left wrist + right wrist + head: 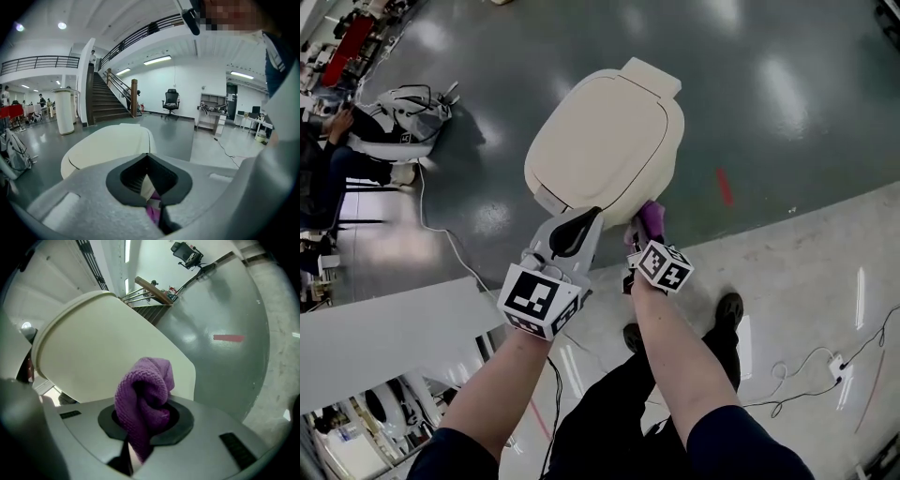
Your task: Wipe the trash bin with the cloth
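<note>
The cream trash bin (pixel 605 141) stands on the grey floor with its lid closed; it also fills the left gripper view (pixel 110 145) and the right gripper view (pixel 103 348). My right gripper (pixel 645 234) is shut on a bunched purple cloth (pixel 143 399), and the cloth (pixel 650 217) is held against the bin's near right side. My left gripper (pixel 572 230) is shut with nothing in it, its tip at the bin's near edge just below the lid. Between the left jaws a sliver of the purple cloth (pixel 152 211) shows.
A grey backpack (pixel 408 112) lies on the floor at the left beside a seated person (pixel 328 159). A white ledge (pixel 384 337) runs at the lower left. Cables (pixel 806 375) trail over the pale floor at the right. A red tape mark (pixel 725 186) is right of the bin.
</note>
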The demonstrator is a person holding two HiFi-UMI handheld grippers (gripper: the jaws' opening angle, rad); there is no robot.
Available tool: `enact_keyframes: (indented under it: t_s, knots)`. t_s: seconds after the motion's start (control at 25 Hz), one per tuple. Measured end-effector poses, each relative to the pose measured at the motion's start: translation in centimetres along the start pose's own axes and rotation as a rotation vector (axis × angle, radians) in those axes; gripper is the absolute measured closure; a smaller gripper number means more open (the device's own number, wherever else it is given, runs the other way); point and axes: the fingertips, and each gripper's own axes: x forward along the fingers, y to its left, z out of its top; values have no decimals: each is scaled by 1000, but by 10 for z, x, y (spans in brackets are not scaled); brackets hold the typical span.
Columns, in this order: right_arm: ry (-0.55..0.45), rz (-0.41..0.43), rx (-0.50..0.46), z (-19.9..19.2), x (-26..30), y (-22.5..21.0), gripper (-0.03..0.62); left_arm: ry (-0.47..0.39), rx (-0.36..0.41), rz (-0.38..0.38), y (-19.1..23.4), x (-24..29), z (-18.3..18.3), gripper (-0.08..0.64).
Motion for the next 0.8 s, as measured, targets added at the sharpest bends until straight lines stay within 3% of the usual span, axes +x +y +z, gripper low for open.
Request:
enact_keyframes:
  t_s: [0.28,0.48,0.68,0.8]
  knots:
    - [-18,69,50,12,-41,69,517,-11,-42,15,-10,-38,20,571]
    - [-41,120,71,37,-71,113,517,-16,-63,79,-2,-87,35,571]
    - [-24,136,67,53,-100,144,517,-21,-109,142,-2,-136,40,571]
    - [21,118,1,64,-126,153,517,-27,-143,161,-12,-154,42,571]
